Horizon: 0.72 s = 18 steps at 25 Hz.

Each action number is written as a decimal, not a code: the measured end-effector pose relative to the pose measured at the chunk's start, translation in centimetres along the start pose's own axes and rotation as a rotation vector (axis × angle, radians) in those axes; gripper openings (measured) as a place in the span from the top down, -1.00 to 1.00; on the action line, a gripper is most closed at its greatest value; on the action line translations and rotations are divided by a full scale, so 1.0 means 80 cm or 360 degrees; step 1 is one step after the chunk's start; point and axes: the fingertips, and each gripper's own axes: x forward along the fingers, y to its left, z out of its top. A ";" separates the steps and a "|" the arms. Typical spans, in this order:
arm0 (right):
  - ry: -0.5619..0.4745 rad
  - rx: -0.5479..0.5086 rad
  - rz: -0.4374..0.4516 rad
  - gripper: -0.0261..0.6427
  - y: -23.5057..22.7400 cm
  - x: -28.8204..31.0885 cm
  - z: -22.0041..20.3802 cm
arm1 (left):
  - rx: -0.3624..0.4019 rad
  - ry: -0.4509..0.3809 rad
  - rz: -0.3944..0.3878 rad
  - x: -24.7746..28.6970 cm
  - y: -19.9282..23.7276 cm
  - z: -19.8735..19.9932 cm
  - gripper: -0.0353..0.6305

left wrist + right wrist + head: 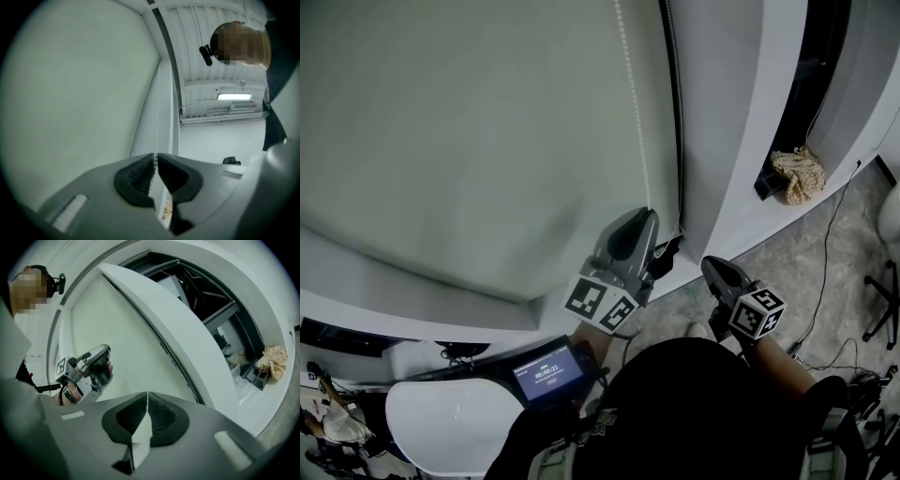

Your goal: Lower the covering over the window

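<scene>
A pale grey-green roller blind (469, 141) hangs over the window on the left, also seen in the left gripper view (70, 93) and the right gripper view (122, 333). Its white bead chain (633, 112) runs down the blind's right edge. My left gripper (649, 216) is shut on the chain near its lower end; the chain (156, 126) rises straight out of the closed jaws (155, 157). To the right and lower, my right gripper (709, 264) is apart from the chain, jaws shut (147, 394) with nothing seen between them. It looks towards the left gripper (105, 359).
A white pillar (741, 122) separates the blind from a second, dark window opening. A crumpled tan cloth (797, 173) lies on that sill. Cables (825, 281) trail over the grey floor. A small lit screen (548, 373) and a white chair seat (455, 427) are below me.
</scene>
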 end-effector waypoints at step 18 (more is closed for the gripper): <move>0.0454 -0.0206 0.0305 0.90 0.162 0.013 -0.126 | -0.0586 0.0709 0.0333 -0.283 0.000 -0.236 0.86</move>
